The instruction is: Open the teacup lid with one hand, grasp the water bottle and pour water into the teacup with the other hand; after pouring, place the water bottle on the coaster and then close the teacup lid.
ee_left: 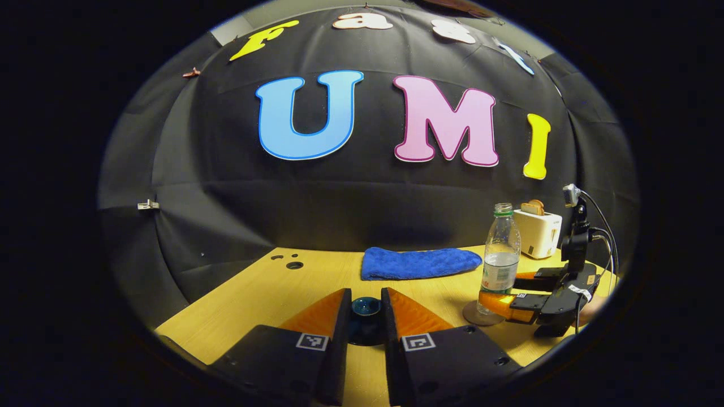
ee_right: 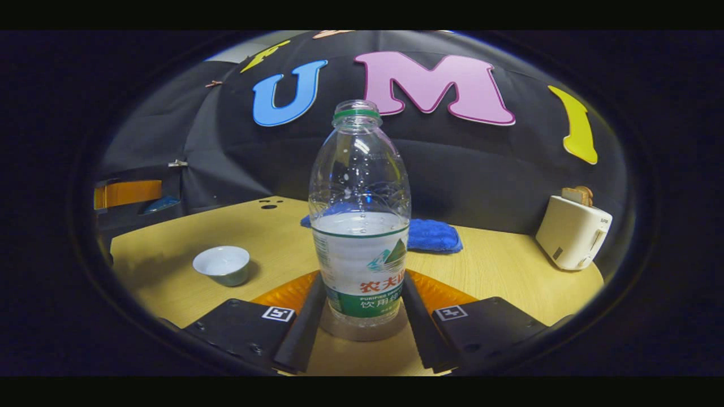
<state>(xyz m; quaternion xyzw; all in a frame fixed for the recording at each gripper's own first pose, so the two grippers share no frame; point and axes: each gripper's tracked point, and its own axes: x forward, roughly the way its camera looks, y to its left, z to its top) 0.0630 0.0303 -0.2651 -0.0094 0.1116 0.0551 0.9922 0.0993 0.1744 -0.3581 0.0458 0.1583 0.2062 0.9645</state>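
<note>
The clear water bottle (ee_right: pixel 361 226), partly full and uncapped, stands upright on a round coaster (ee_right: pixel 362 332). My right gripper (ee_right: pixel 362 316) is shut on its lower body, one finger at each side. In the left gripper view the bottle (ee_left: pixel 501 257), the coaster (ee_left: pixel 474 316) and the right gripper (ee_left: pixel 512 297) sit at the right. The open teacup (ee_right: pixel 222 264) rests on the table to the bottle's left, with its pale inside showing. My left gripper (ee_left: pixel 366 302) is shut on the dark teal teacup lid (ee_left: pixel 366 308), held above the table. That lid (ee_right: pixel 159 204) is also at the far left of the right gripper view.
A folded blue towel (ee_left: pixel 418 263) lies at the back of the wooden table (ee_left: pixel 271 294). A white toaster (ee_right: pixel 571 232) with toast in it stands at the back right. Small holes (ee_left: pixel 294 264) mark the table's back left corner.
</note>
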